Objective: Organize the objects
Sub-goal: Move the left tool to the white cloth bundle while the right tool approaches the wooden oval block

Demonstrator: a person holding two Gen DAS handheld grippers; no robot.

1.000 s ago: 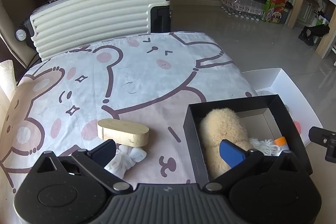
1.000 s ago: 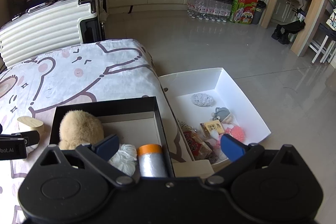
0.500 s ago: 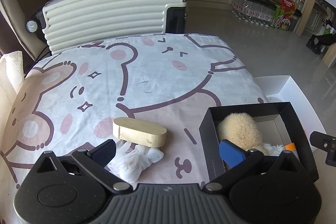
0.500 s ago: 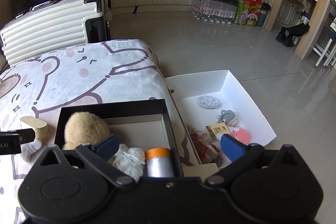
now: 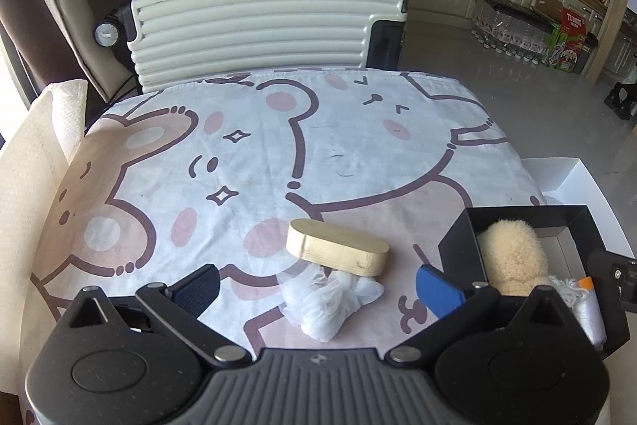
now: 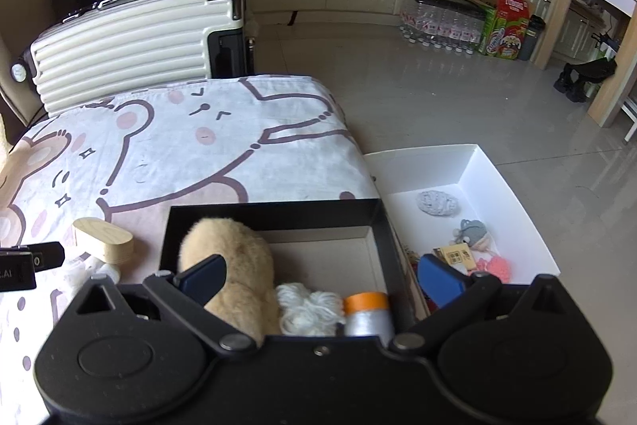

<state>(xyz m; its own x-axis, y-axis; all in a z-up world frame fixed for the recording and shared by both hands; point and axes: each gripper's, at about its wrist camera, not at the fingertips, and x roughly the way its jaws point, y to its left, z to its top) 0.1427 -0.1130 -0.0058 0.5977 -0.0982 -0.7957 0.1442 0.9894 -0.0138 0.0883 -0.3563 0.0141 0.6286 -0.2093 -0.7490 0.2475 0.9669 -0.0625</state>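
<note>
Printed cotton-like cloth, matt, faintly creased: bear-pattern bedsheet (image 5: 278,154). Pale unfinished-looking wood, smooth, matt: oval wooden block (image 5: 338,251). Thin white gauzy mesh, crumpled, translucent: mesh bundle (image 5: 328,299). Matt black cardboard outside, plain grey-brown board inside: black box (image 6: 274,212). Shaggy cream fur: plush toy (image 6: 233,265). Loose white yarn (image 6: 306,307). Ribbed hard plastic shell, semi-gloss, with metal corner caps: cream suitcase (image 5: 254,30). Glossy tile: floor (image 6: 438,98).

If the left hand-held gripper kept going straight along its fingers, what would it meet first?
Most likely the crumpled white mesh lying between the open left hand-held gripper fingers, with the wooden block just behind it. Depth is hard to judge through the fisheye.
</note>
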